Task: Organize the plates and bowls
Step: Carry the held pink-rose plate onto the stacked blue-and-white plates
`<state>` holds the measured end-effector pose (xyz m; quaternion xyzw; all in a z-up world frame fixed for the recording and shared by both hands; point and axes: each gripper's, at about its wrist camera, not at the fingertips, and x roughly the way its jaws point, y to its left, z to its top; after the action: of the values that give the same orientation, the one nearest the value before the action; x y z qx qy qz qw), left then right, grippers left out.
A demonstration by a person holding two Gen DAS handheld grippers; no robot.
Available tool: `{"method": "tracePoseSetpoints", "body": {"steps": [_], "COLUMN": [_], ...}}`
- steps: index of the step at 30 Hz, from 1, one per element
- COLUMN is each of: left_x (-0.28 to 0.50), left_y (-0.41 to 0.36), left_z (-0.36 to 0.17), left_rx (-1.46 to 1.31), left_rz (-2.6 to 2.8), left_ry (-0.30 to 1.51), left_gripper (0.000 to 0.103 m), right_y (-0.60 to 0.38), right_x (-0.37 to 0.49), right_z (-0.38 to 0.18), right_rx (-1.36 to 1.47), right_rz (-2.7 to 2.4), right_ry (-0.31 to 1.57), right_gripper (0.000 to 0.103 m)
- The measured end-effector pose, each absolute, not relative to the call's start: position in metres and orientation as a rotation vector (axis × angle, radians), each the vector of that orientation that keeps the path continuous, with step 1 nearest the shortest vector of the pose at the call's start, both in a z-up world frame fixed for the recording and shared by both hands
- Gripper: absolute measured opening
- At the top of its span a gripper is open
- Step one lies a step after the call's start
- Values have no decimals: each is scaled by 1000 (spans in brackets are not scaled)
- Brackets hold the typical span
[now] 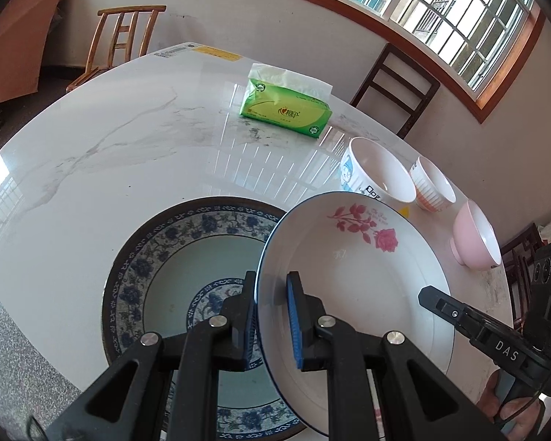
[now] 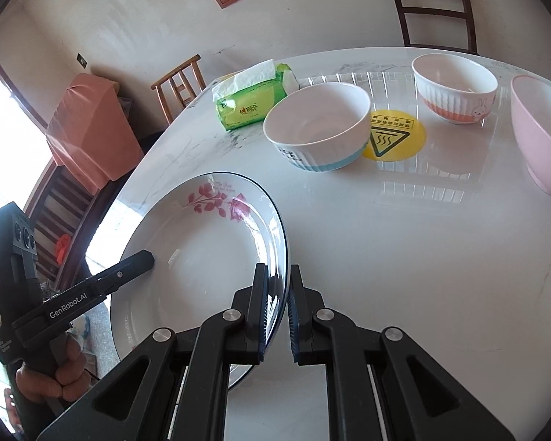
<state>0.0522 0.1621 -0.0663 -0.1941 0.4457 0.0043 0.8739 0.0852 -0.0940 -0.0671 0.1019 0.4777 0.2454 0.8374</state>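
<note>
A big white marble table (image 1: 103, 154) fills most of both views. On it lies a large plate with a blue flower pattern (image 1: 154, 257), flat on the tabletop near the left wrist camera.

A white plate with a pink rose (image 1: 356, 268) is held up off the table and tilted, and part of it hangs over the blue plate. Two grippers hold it (one on each side). The left gripper (image 1: 272, 316) is clamped on the rim of the rose plate on one edge. The right gripper (image 2: 277, 308) is pinched tight on the rim on the other edge.

Past the plates stand three bowls, close together but not touching. The white bowl with a light blue band (image 2: 319, 128) is nearest the rose plate. Next comes the pink bowl (image 2: 540, 136), then the small white and orange bunny bowl (image 2: 455, 88). A round yellow warning sticker (image 2: 395, 136) lies between the bowls. A green tissue pack (image 1: 286, 110) sits farther back on the table.
</note>
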Motion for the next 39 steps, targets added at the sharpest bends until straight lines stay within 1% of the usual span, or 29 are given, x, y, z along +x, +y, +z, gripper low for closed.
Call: {"method": "tracePoseSetpoints", "body": {"steps": [20,39], "left_x": [25,26], "left_y": [227,239], "left_z": [-84,-96], "left_rx": [-470,-484], "left_rz": [121,119], "left_ry": [945,969], "left_gripper": [15,15], "right_y": [-24,-8], "right_x": [87,90], "right_z": [-84,-99], "right_rx": [141,126], "right_rz": [605,601], "right_ry": [1069,1113], "right_gripper": [11,12]}}
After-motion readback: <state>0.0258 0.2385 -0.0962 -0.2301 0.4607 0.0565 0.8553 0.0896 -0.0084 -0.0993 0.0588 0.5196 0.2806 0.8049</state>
